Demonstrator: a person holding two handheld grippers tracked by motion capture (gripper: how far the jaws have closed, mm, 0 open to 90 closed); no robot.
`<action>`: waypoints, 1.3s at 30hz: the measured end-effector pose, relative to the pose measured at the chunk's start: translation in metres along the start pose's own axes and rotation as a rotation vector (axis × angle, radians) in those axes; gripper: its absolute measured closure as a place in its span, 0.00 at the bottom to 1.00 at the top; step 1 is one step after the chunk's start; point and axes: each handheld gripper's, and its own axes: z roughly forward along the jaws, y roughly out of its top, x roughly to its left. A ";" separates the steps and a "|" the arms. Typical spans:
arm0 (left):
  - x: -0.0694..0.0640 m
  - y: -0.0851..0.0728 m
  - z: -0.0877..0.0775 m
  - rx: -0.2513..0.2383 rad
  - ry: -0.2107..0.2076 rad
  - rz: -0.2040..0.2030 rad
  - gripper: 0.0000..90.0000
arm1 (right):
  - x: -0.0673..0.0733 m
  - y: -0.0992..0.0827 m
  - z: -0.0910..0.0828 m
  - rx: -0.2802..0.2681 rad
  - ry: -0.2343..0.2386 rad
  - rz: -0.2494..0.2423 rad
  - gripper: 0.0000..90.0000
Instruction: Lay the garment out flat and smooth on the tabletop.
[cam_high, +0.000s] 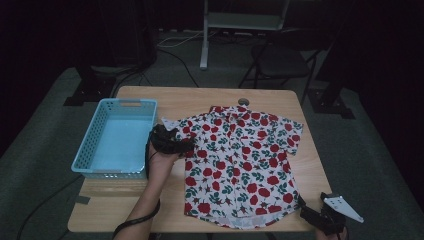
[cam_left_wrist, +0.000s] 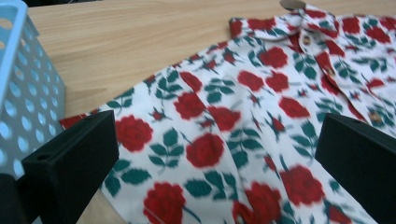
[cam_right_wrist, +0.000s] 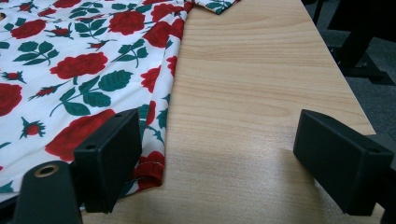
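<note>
Left gripper (cam_high: 172, 140) fingers gape over the shirt (cam_high: 240, 165).

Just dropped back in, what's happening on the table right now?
A person is working on a rose-print shirt laid flat and face up on the wooden table. The left tool, jaws open, sits over the shirt's sleeve beside the blue basket. The right tool, also open, waits at the shirt's bottom corner near the table's front edge. Neither is gripping the fabric.

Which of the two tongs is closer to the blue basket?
The left. The left tongs hover open over the shirt's sleeve right beside the blue basket; the right tongs sit open at the shirt's far bottom corner.
</note>
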 end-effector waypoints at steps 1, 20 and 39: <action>-0.002 -0.003 -0.002 -0.003 -0.004 0.002 0.00 | 0.000 0.000 0.000 0.000 0.000 -0.001 0.16; -0.023 -0.051 -0.051 -0.028 -0.024 0.043 0.00 | 0.000 -0.001 0.000 -0.002 -0.003 -0.007 0.16; -0.025 -0.112 -0.088 -0.079 -0.105 0.022 0.00 | 0.001 -0.001 0.000 -0.003 -0.004 -0.009 0.16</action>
